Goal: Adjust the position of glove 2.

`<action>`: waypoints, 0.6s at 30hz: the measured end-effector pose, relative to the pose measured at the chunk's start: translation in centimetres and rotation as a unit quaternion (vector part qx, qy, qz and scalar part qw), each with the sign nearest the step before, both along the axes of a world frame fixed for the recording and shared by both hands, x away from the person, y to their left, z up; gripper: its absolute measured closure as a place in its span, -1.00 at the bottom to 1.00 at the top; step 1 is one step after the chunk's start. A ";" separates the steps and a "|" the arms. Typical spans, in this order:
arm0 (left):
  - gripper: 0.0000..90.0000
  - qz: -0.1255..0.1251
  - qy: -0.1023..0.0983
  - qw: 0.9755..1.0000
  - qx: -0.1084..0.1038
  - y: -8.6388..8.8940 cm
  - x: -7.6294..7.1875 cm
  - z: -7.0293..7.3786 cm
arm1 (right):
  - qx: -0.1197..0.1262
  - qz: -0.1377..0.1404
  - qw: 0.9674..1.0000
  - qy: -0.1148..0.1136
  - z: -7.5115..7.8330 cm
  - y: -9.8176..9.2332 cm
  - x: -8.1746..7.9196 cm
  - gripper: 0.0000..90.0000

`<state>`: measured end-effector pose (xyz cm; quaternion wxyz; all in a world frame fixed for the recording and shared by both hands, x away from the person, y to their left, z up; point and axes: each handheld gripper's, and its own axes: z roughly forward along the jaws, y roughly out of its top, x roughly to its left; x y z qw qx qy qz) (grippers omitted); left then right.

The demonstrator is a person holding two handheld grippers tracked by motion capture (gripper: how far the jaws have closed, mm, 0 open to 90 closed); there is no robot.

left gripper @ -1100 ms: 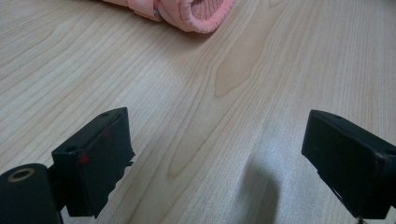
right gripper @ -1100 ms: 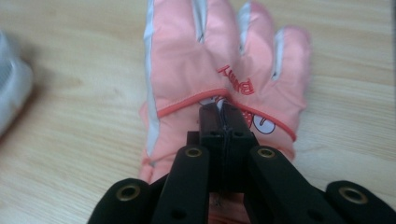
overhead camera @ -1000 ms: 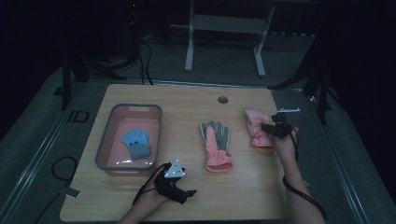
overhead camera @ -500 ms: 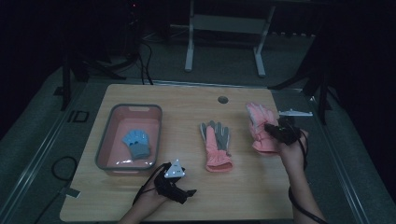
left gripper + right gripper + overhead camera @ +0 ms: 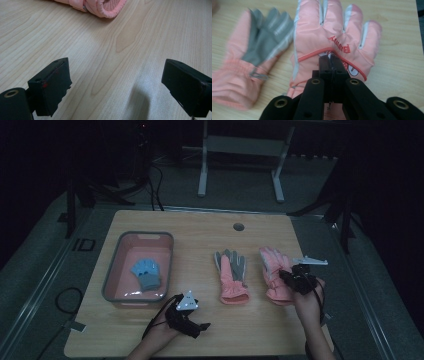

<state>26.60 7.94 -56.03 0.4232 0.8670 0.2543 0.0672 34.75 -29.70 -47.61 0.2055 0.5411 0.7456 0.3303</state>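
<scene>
Wooden tabletop (image 5: 200, 227), dim | your right gripper (image 5: 331, 65) clamps the pink glove (image 5: 332, 32), cuff hidden | your left gripper (image 5: 116, 82) gapes wide, empty, near front edge | second glove (image 5: 249, 50) blurred

Smooth pink cloth glove (image 5: 332, 40), matt wood table (image 5: 200, 227)

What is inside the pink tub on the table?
Inside the pink plastic tub with the grey rim lies one small blue and grey knitted glove, flat on the bottom. What is under that glove is covered, so I cannot tell.
</scene>
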 end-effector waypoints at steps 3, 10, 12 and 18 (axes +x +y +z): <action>-0.81 -0.001 -0.002 1.000 0.001 0.0 0.0 0.0 | 0.001 -0.008 1.000 0.012 -1.5 0.4 0.4 0.98; -0.81 -0.001 -0.003 1.000 0.005 0.0 -0.1 0.0 | -0.007 -0.027 0.999 0.029 -4.2 1.0 1.3 0.96; -0.81 -0.001 -0.003 1.000 0.005 -0.1 -0.1 0.0 | -0.010 -0.024 0.999 0.029 -4.4 1.0 1.4 0.95; -0.81 -0.002 -0.003 1.000 0.004 -0.1 -0.1 0.0 | -0.016 -0.003 1.000 0.027 -4.0 0.7 1.4 0.80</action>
